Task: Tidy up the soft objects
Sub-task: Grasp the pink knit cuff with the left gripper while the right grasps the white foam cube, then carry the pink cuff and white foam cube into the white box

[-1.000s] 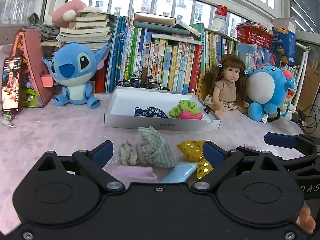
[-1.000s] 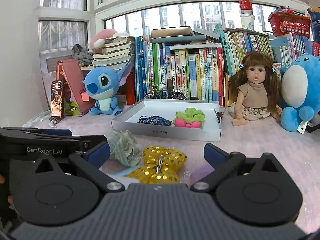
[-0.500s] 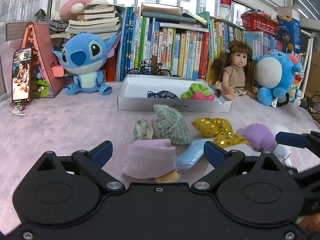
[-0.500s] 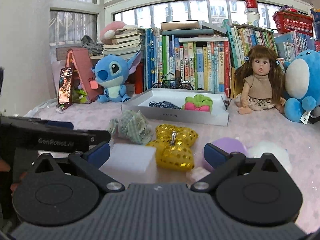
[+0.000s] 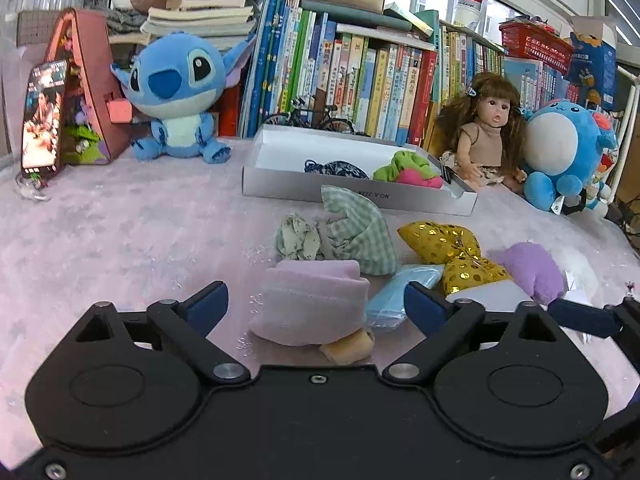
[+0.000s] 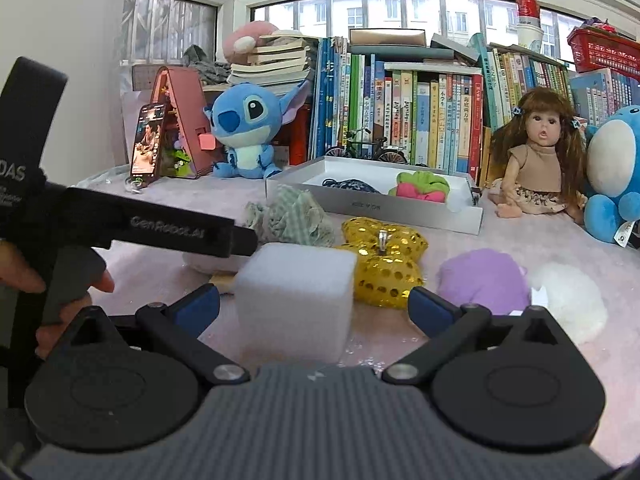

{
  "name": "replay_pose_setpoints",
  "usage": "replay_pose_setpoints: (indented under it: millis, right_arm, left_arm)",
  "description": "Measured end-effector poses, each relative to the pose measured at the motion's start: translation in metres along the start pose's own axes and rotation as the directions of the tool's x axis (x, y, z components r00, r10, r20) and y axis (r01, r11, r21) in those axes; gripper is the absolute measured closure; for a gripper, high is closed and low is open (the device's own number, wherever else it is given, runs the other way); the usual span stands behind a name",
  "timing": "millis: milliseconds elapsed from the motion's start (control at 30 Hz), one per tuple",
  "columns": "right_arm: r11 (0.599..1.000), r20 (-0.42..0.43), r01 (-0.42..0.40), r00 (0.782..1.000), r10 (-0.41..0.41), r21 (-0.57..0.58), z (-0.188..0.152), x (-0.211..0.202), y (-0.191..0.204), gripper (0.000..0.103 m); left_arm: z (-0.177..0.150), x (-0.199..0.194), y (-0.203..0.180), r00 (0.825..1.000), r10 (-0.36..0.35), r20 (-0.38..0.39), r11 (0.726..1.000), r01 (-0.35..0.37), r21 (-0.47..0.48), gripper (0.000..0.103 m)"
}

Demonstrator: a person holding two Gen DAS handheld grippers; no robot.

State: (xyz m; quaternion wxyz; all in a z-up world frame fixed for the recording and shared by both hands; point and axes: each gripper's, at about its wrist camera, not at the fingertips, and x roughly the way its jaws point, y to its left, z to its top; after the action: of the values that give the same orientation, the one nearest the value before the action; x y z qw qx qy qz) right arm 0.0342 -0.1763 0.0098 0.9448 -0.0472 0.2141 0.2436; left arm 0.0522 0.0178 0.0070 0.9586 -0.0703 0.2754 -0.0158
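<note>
Pink tabletop (image 5: 120, 240) before a book-lined window sill. Left wrist view: left gripper (image 5: 316, 304), jaws wide and closing, pads clear of the folded pink cloth (image 5: 312, 304) lying between them; white box (image 5: 280, 184) behind, holding green-pink scrunchie (image 5: 408, 168). Right wrist view: right gripper (image 6: 314, 306) wide, empty, white foam cube (image 6: 296, 300) between its jaws, untouched; gold sequin bow (image 6: 384, 260) just beyond.

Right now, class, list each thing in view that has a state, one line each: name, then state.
Shallow white cardboard box: lidless, holding fabric pieces.
Black smartphone: propped upright, screen lit.
Left gripper: closing around pink folded cloth, not touching.
Right gripper: open around white foam cube.
</note>
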Motion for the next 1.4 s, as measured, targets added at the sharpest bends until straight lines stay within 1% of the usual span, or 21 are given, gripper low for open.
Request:
replay_pose_setpoints:
  millis: [67,100,167,200,267,333,433,600,667,867,933,1133,1400]
  right_arm:
    - [1.000,-0.003,-0.001,1.000,0.001,-0.003,-0.001,0.001,0.003,0.000]
    - [1.000,-0.005,-0.002,1.000,0.002,-0.004,-0.001,0.002,0.003,0.000]
    - [1.000,-0.007,-0.004,1.000,0.004,0.001,-0.001,0.004,0.004,0.000]
    - [1.000,-0.008,-0.006,1.000,0.006,0.006,-0.001,0.004,0.005,0.000]
    - [1.000,-0.008,-0.009,1.000,0.009,0.013,-0.001,0.005,0.005,0.000]
    - [1.000,-0.004,-0.006,1.000,0.006,0.016,-0.001,0.006,0.005,0.000]
    - [1.000,0.003,-0.010,1.000,0.010,0.024,0.001,0.005,0.006,0.000]
    - [0.999,0.014,-0.012,1.000,0.011,0.032,0.003,0.005,0.006,0.002]
    - [0.999,0.016,-0.014,1.000,0.013,0.038,0.004,0.005,0.006,0.006]
    - [0.999,0.018,-0.012,1.000,0.011,0.052,0.006,0.006,0.007,0.023]
    - [0.998,0.021,-0.010,1.000,0.008,0.058,0.007,0.005,0.007,0.038]
    - [0.997,0.023,-0.005,1.000,0.003,0.079,0.008,0.003,0.004,0.038]
    - [0.997,0.048,-0.002,0.999,-0.002,0.072,0.015,-0.003,0.005,0.038]
  left_arm:
    - [0.000,0.002,0.001,1.000,-0.014,-0.009,1.000,0.014,-0.009,0.021]
    - [0.000,0.003,0.001,1.000,-0.021,-0.013,1.000,0.021,-0.012,0.024]
    - [0.000,0.005,0.002,0.999,-0.029,-0.020,0.999,0.028,-0.016,0.033]
    - [0.001,0.006,0.003,0.999,-0.030,-0.023,0.999,0.030,-0.018,0.035]
    - [0.001,0.006,0.003,0.999,-0.026,-0.025,0.999,0.026,-0.024,0.045]
    - [0.000,0.006,0.005,1.000,-0.014,-0.022,1.000,0.014,-0.024,0.049]
    - [0.001,0.005,0.007,0.999,-0.024,-0.024,0.999,0.024,-0.029,0.053]
    - [0.004,0.002,0.008,1.000,-0.021,-0.017,0.999,0.020,-0.030,0.054]
    - [0.005,0.000,0.007,1.000,-0.019,-0.014,0.999,0.019,-0.029,0.054]
    - [0.009,-0.004,0.006,1.000,-0.014,-0.001,1.000,0.014,-0.020,0.054]
    - [0.010,-0.005,0.006,1.000,-0.013,0.001,1.000,0.013,-0.021,0.054]
    - [0.014,-0.006,0.007,1.000,-0.009,0.003,1.000,0.009,-0.026,0.054]
    - [0.021,-0.006,0.008,1.000,-0.014,0.008,1.000,0.015,-0.022,0.054]
